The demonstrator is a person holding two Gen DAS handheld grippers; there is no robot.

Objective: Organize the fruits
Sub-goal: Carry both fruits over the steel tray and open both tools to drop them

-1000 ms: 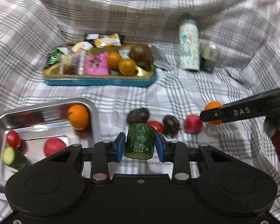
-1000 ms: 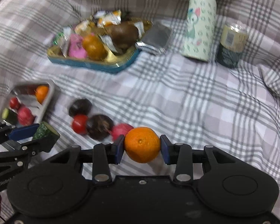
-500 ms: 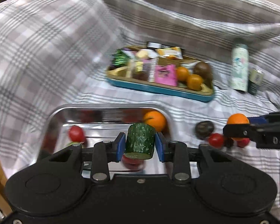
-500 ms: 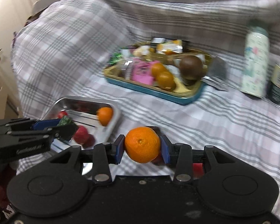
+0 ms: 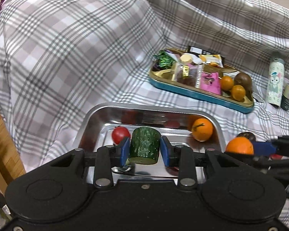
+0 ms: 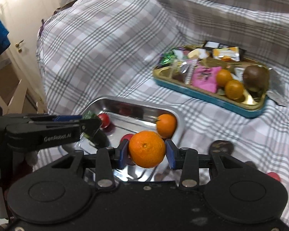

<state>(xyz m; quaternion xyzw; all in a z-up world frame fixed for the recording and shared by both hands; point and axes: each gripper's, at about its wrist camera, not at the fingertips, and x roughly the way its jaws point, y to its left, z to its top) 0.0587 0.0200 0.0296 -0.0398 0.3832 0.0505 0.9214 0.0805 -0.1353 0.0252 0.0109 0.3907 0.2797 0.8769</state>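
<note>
My left gripper (image 5: 144, 151) is shut on a green cucumber piece (image 5: 144, 146) and holds it over the steel tray (image 5: 94, 113). It also shows in the right wrist view (image 6: 90, 123). The tray (image 6: 106, 100) holds an orange (image 5: 202, 130) and a red tomato (image 5: 120, 133). My right gripper (image 6: 146, 152) is shut on an orange (image 6: 146, 149) above the tray's right side; that held orange also shows in the left wrist view (image 5: 239, 146). A dark fruit (image 6: 221, 146) and a red one (image 6: 273, 176) lie on the cloth to the right.
A teal and gold snack tray (image 5: 198, 94) with sweets, two small oranges and a brown fruit sits behind. A white bottle (image 5: 275, 82) and a can (image 5: 288, 97) stand at the far right. Plaid cloth (image 5: 67, 57) rises on the left; a door and shelf lie beyond.
Both grippers have moved left with their fruit. The cucumber piece is now over the steel tray and the held orange is near the tray's right side.
</note>
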